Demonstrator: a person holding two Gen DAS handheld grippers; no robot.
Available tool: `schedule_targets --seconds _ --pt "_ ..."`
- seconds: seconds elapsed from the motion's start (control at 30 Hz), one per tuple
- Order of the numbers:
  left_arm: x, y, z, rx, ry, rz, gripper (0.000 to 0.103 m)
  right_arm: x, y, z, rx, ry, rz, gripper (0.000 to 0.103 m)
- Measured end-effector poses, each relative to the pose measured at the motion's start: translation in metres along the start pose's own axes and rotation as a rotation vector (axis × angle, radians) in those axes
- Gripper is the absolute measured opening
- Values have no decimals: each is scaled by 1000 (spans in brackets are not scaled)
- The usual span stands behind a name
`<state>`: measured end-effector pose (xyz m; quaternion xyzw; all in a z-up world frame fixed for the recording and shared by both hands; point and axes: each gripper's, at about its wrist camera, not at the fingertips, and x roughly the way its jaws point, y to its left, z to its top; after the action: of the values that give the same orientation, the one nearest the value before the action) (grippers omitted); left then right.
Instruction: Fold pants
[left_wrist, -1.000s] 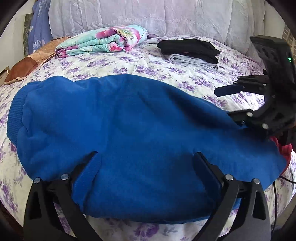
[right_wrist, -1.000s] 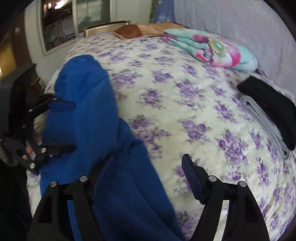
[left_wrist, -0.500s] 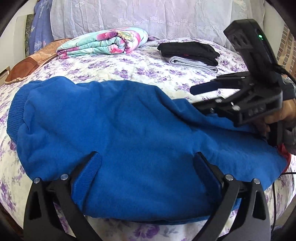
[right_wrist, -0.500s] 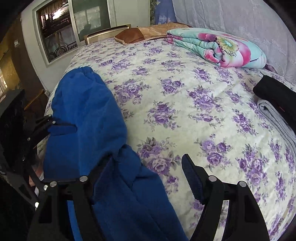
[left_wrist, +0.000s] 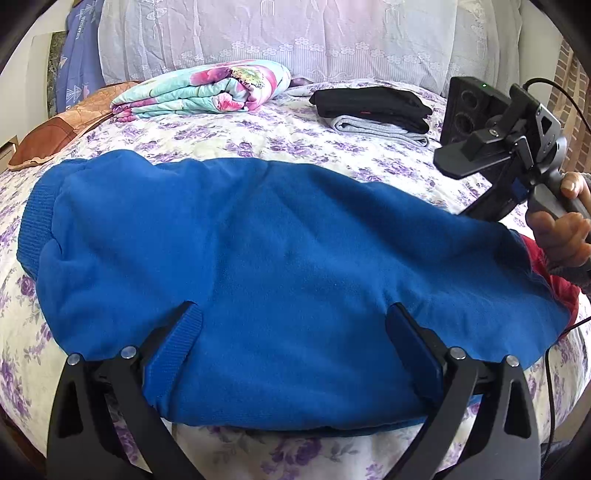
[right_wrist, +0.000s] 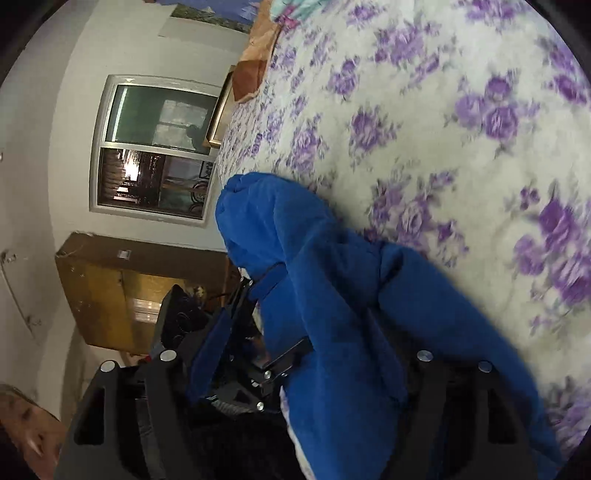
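The blue fleece pants (left_wrist: 266, 258) lie folded lengthwise across the near side of the bed. My left gripper (left_wrist: 293, 328) is open, its fingers spread wide over the near edge of the pants. In the left wrist view the right gripper body (left_wrist: 495, 147) is rolled and raised at the right end of the pants, its fingers hidden. In the right wrist view the pants (right_wrist: 332, 302) drape between the spread fingers of my right gripper (right_wrist: 295, 354); whether they pinch cloth cannot be told. The left gripper's fingers (right_wrist: 269, 280) show beyond.
A folded floral blanket (left_wrist: 203, 92) lies at the back of the bed. A stack of folded black and grey clothes (left_wrist: 373, 110) sits back right. A brown pillow (left_wrist: 62, 125) is at the far left. Flowered bedsheet (right_wrist: 461, 129) stretches beyond the pants.
My right gripper has rolled sharply and lifted at the right end of the pants. The left gripper and the pants under it have stayed put.
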<state>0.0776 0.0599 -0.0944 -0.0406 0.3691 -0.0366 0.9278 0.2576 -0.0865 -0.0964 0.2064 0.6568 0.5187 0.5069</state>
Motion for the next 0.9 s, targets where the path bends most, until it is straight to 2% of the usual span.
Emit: schedule_targets --seconds 0.07,0.13,0.23,0.27,0.3,0.33,0.37,0.4,0.43,0.5,0.6,0.7,0.73,0.83,0.9 --pt "0 -1 -1 -1 -3 1 98 10 5 -1 31 22 31 92" --pt "0 -1 -1 -3 -5 3 98 18 10 5 62 -20 42 97" --pt "0 -2 -1 -2 -2 7 98 32 10 19 105 -83 20 97" --pt "0 -2 -2 0 -1 7 98 30 9 22 113 -134 31 95" --pt "-1 -2 -2 2 -2 7 98 22 7 23 128 -223 58 93" --pt "-1 -2 -3 4 -2 7 98 8 3 25 138 -332 101 85" --pt "-2 -2 -3 7 -4 9 98 -8 1 24 132 -431 134 81" --pt "-2 -3 -4 9 -6 10 98 -22 -1 25 123 -505 150 81" --pt "-2 -2 -4 8 -6 10 98 -33 -4 27 125 -532 143 81" --pt "-3 -2 -4 3 -6 7 98 -33 -8 27 156 -455 118 81" --pt "-4 -1 -4 3 -9 3 98 -23 -10 10 150 -296 21 82" --pt "-3 -2 -4 7 -8 9 98 -13 -15 -10 156 -158 18 81" --pt "-2 -2 -3 9 -6 9 98 -7 -10 -15 139 -128 16 83" --pt "-2 -3 -3 10 -4 14 98 9 3 -17 116 -93 -10 100" --pt "-2 -3 -3 11 -1 21 98 22 3 -5 145 -88 -14 100"
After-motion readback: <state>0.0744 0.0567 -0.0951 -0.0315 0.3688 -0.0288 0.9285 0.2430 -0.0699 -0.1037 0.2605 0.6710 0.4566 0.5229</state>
